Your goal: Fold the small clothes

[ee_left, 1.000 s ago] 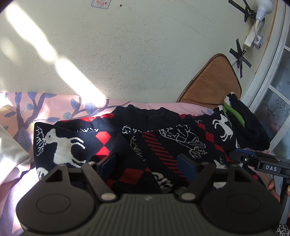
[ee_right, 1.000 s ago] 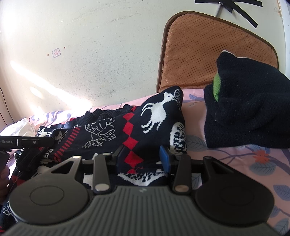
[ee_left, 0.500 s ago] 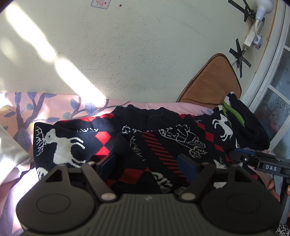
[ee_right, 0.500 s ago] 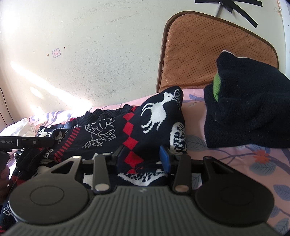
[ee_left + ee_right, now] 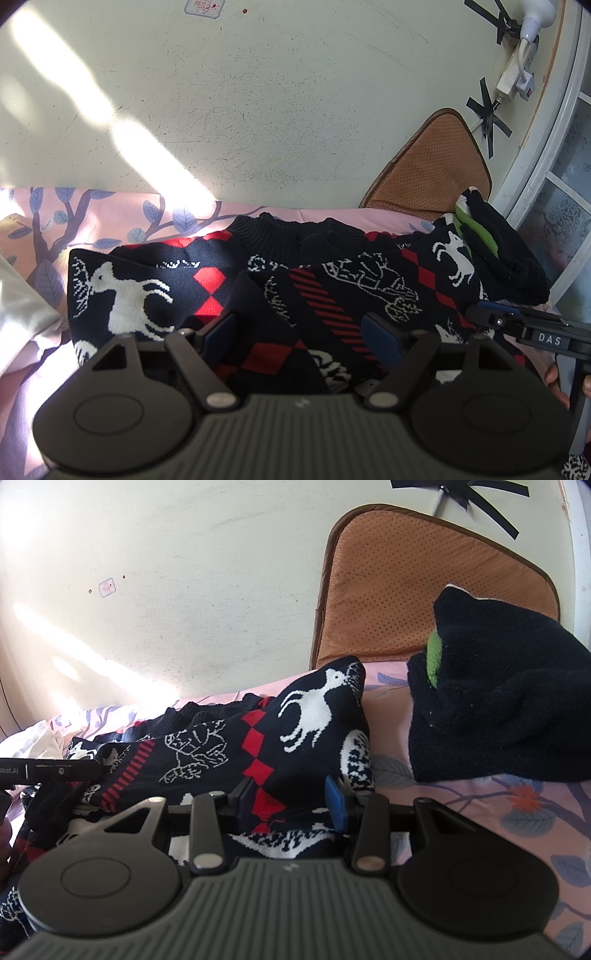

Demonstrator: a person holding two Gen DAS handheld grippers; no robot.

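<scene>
A: Ahead of the left tongs: the navy knitted sweater with white deer and red diamonds fills the gap between the pads. Beyond its collar, a bare strip of pink leaf-print bedsheet, then the cream wall.

B: Right tongs: same sweater between the pads. To their right, open sheet, bounded by the black fleece bundle with a green stripe; the brown perforated cushion leans on the wall behind.
</scene>
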